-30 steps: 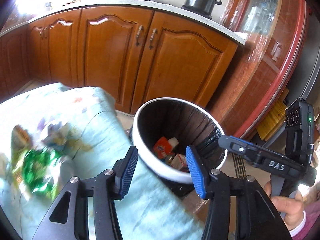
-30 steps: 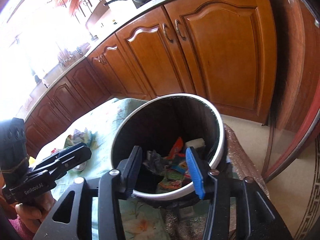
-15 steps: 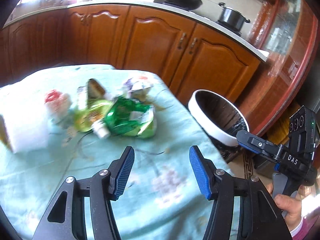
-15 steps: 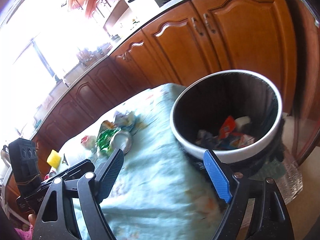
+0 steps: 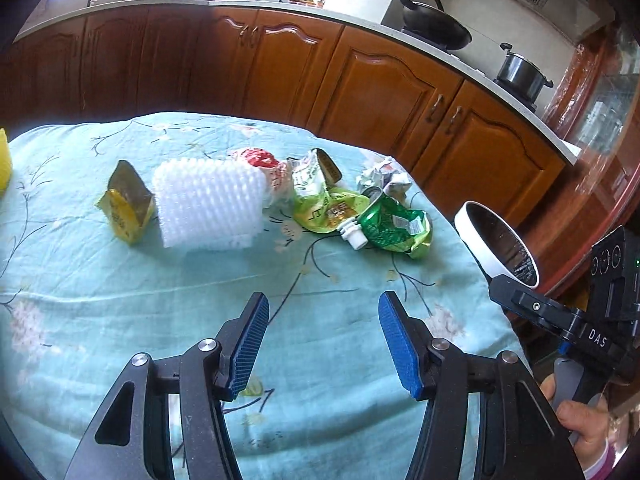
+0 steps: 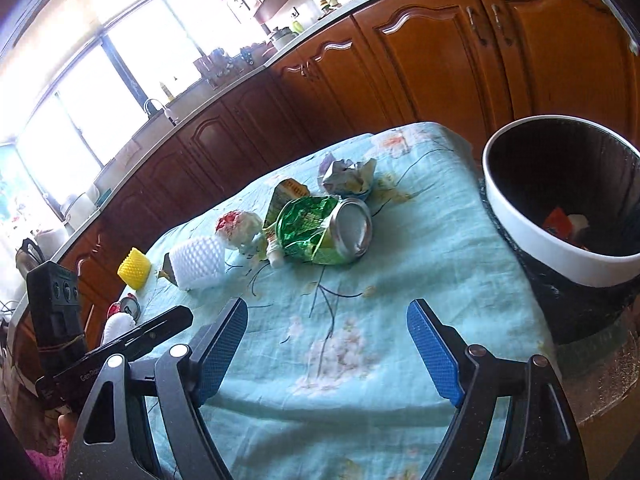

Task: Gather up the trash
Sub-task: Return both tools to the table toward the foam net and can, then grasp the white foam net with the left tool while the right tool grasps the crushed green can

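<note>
Trash lies in a heap on the teal flowered tablecloth (image 5: 168, 304): a white foam net (image 5: 208, 210), a yellow-brown wrapper (image 5: 126, 206), a red-and-white crumpled wad (image 5: 260, 160), a light green pouch (image 5: 324, 208), a crushed green can (image 5: 388, 224) and crumpled paper (image 5: 384, 178). My left gripper (image 5: 323, 300) hangs open over bare cloth, short of the heap, with nothing between its fingers. My right gripper (image 6: 328, 305) stands wide open and empty, the crushed green can (image 6: 320, 232) ahead of it. The white-rimmed bin (image 6: 540, 248) stands off the table's right edge and holds several wrappers.
A yellow foam net (image 6: 134, 268) and a second can (image 6: 128, 306) sit at the table's far left. Wooden kitchen cabinets (image 5: 380, 92) run behind the table, with a wok (image 5: 436, 28) and a pot (image 5: 520, 72) on the counter. A hand (image 5: 580, 424) grips the right tool.
Both views have swung away from over the bin to the left, above the table and the heap of trash. The right jaws have opened wider, the left ones slightly.
</note>
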`<state>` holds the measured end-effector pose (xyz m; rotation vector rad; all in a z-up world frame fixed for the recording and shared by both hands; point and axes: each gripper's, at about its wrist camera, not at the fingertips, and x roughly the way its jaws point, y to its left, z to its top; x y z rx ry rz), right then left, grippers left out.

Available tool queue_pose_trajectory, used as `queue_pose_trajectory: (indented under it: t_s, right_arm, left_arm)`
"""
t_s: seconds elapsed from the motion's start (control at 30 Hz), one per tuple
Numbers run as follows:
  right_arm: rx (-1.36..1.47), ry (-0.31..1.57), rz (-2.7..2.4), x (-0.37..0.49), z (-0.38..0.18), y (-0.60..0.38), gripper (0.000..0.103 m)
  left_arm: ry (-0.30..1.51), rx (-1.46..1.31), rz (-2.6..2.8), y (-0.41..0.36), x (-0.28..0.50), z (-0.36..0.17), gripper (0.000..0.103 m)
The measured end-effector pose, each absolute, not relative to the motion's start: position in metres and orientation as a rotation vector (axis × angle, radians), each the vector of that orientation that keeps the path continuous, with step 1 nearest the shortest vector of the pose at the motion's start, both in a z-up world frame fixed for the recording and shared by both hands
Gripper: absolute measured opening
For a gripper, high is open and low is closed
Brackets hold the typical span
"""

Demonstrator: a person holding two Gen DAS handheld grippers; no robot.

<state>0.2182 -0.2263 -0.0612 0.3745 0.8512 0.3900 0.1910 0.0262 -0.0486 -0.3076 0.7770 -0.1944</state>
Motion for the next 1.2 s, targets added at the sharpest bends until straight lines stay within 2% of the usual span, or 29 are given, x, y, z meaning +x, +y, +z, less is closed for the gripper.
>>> queue_pose_trajectory:
  t_s: [0.4,0.53,0.63,0.87,0.9,0.97,1.0,1.03,1.07,1.13,1.17,1.2]
  right_arm:
    - [0.314,0.846,0.384,0.235,-0.061,-0.192,0.084]
    - [0.311,0.843,0.336,0.249,-0.062,-0.194,0.083]
    - [0.295,0.849,0.316,0.263,-0.064,-0.193,0.083]
    - [0.234,0.866,0.276,0.297,-0.071,-0.182,0.071]
    - [0.227,0.877,0.269,0.303,-0.074,-0.181,0.066]
    - [0.219,0.91,0.255,0.313,-0.083,-0.18,0.057]
    - [0.22,0.928,0.246,0.317,-0.088,-0.181,0.047]
    - [0.223,0.938,0.242,0.318,-0.092,-0.183,0.039]
    - [0.232,0.934,0.243,0.318,-0.093,-0.185,0.03]
    - [0.23,0.912,0.236,0.314,-0.089,-0.189,0.015]
    - [0.233,0.906,0.234,0.311,-0.086,-0.193,0.01]
    - [0.243,0.903,0.24,0.307,-0.084,-0.196,0.01]
  left_arm:
    - [0.747,-0.344,-0.126,0.068,0.186,-0.043,0.057]
    - [0.745,-0.314,-0.095,0.067,0.203,-0.04,0.066]
    - [0.744,-0.303,-0.078,0.067,0.219,-0.037,0.067]
    - [0.765,-0.252,-0.047,0.06,0.262,-0.047,0.065]
    - [0.773,-0.247,-0.05,0.059,0.266,-0.05,0.062]
    - [0.79,-0.24,-0.064,0.055,0.274,-0.055,0.04]
    - [0.805,-0.238,-0.08,0.053,0.278,-0.058,0.032]
    - [0.82,-0.242,-0.098,0.051,0.281,-0.061,0.016]
    - [0.833,-0.25,-0.113,0.05,0.284,-0.064,0.009]
    - [0.834,-0.251,-0.131,0.048,0.284,-0.065,0.003]
    - [0.831,-0.244,-0.136,0.046,0.283,-0.065,0.002]
    - [0.825,-0.239,-0.147,0.043,0.281,-0.063,0.001]
